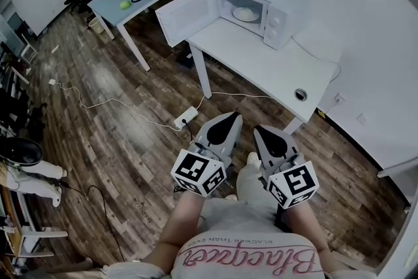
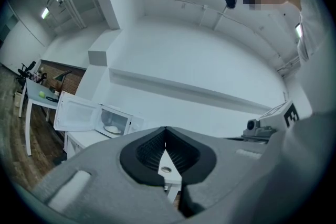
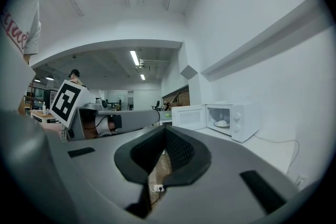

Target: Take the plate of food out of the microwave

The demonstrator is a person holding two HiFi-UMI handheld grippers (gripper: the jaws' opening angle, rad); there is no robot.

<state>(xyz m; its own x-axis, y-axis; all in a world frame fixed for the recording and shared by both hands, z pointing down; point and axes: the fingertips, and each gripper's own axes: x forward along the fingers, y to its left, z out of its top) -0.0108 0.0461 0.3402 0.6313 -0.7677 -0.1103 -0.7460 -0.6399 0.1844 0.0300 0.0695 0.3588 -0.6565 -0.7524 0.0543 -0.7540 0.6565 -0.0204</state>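
Hand-held grippers (image 1: 230, 117) (image 1: 262, 131) — plate (image 1: 246, 14) inside open microwave (image 1: 278, 24)

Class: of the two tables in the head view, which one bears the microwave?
The nearer white table, beside the wall; the farther table holds a green ball.

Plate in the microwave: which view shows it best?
Head view: it looks down into the open microwave and shows the plate largest, clear of both grippers. Left and right gripper views show it too, but small and far off inside the cavity.
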